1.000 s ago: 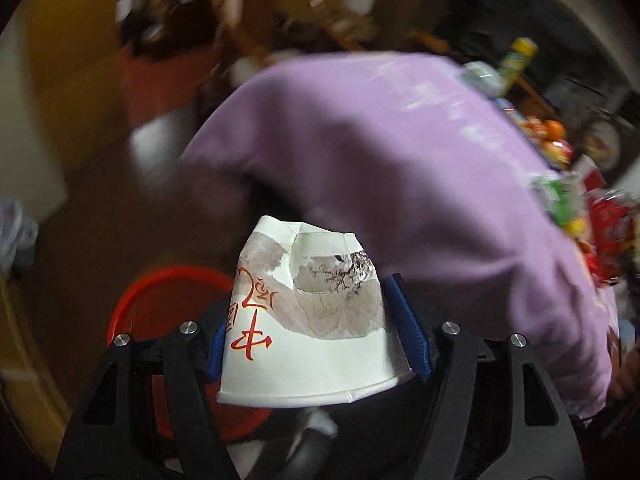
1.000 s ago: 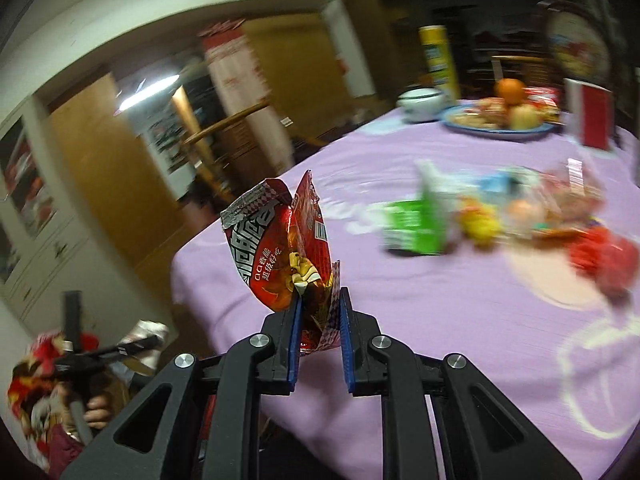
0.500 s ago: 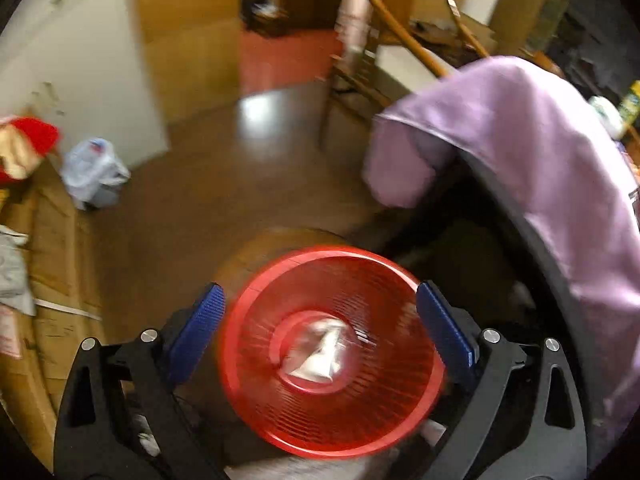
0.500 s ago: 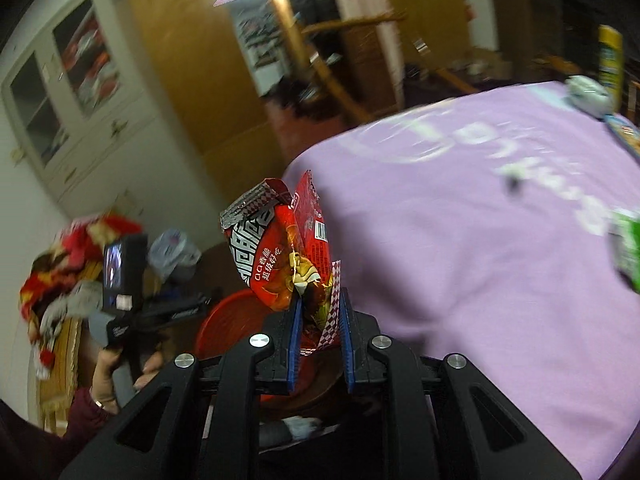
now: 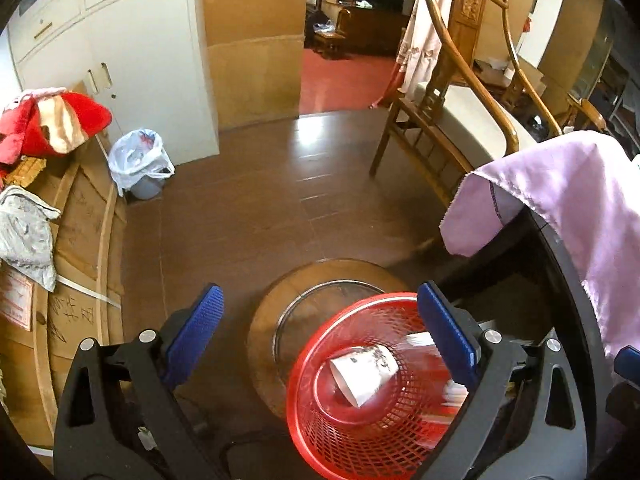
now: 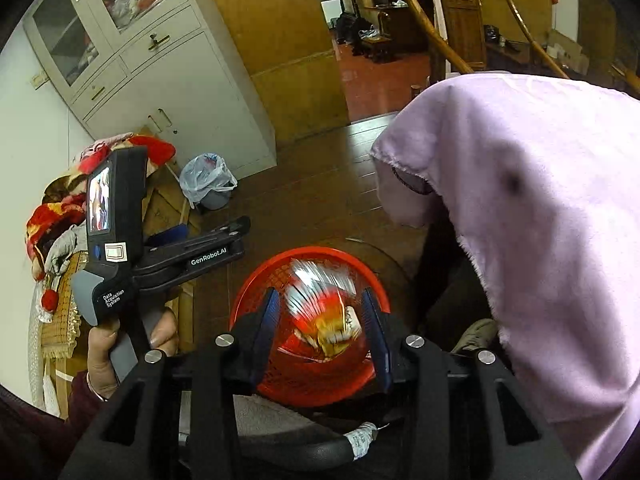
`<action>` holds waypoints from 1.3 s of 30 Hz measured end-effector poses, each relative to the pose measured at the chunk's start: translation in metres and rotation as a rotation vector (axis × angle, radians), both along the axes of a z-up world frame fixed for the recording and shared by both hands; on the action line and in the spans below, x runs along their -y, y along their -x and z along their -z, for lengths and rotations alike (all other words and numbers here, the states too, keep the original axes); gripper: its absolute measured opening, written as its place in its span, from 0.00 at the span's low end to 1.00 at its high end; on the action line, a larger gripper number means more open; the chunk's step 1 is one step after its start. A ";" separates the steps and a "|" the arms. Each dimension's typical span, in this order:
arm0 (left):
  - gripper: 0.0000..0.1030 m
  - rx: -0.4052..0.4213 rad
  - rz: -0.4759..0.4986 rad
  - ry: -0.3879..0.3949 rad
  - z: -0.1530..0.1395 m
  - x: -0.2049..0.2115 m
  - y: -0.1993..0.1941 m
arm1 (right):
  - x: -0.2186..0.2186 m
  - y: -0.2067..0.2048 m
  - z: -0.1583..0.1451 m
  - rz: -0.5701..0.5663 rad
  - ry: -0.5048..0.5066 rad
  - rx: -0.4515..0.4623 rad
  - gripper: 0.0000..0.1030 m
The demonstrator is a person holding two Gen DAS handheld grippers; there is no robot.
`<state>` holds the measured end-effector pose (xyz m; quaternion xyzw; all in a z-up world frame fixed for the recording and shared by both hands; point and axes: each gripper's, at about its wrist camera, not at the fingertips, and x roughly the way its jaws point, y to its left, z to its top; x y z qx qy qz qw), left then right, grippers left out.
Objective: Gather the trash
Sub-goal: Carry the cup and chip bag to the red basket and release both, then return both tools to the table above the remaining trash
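A red mesh waste basket point(image 5: 320, 412) stands on the brown floor below me; it also shows in the right wrist view point(image 6: 256, 284). A white paper cup point(image 5: 362, 372) lies on its side inside it. My left gripper point(image 5: 324, 328) is wide open and empty above the basket's left rim. My right gripper point(image 6: 322, 332) is open over the basket, and the red snack bag point(image 6: 324, 312) is a blur between and below its fingers, falling into the basket. The left gripper's body point(image 6: 120, 248) shows at the left of the right wrist view.
The table with a purple cloth point(image 5: 568, 216) is at the right, also in the right wrist view point(image 6: 540, 220). A wooden chair point(image 5: 452, 112) stands beyond it. A white-bagged bin point(image 5: 140, 168), cardboard boxes point(image 5: 80, 240) and white cabinets point(image 5: 132, 48) are at the left.
My left gripper opened and dropped the paper cup into the red basket. My right gripper swung from the table to above the basket and has just opened, releasing the snack bag.
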<state>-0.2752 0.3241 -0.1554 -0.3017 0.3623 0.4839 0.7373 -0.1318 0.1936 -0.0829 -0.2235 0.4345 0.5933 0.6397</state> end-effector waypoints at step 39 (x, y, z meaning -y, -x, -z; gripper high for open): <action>0.93 0.125 0.922 -0.111 -0.097 0.251 -0.255 | 0.412 -0.183 -0.042 1.000 -0.349 0.206 0.59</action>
